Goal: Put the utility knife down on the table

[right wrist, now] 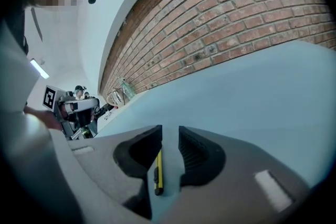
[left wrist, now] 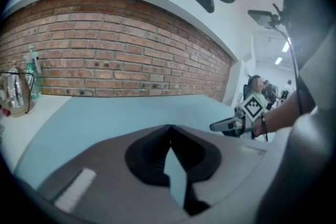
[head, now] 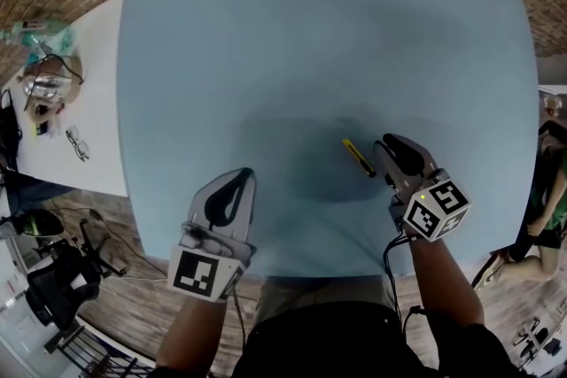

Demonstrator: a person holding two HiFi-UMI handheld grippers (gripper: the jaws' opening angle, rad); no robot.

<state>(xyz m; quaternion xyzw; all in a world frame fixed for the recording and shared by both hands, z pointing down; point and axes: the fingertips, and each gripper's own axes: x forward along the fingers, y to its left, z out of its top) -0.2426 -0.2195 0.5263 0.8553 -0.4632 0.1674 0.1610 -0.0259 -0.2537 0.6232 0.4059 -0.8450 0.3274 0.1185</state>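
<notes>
Brickwork [right wrist: 252, 13] is seen behind the pale blue table [head: 310, 40], on which the utility knife [head: 359, 158] is laid flat — yellow and black, just left of the right gripper [head: 396, 153] and not touched by it. In the right gripper view the jaws are held apart with nothing clamped; the knife is glimpsed through their gap, lying on the table below. The left gripper [head: 241, 181] is held above the table's near edge — its jaw tips are pressed together, and nothing is caught between them.
</notes>
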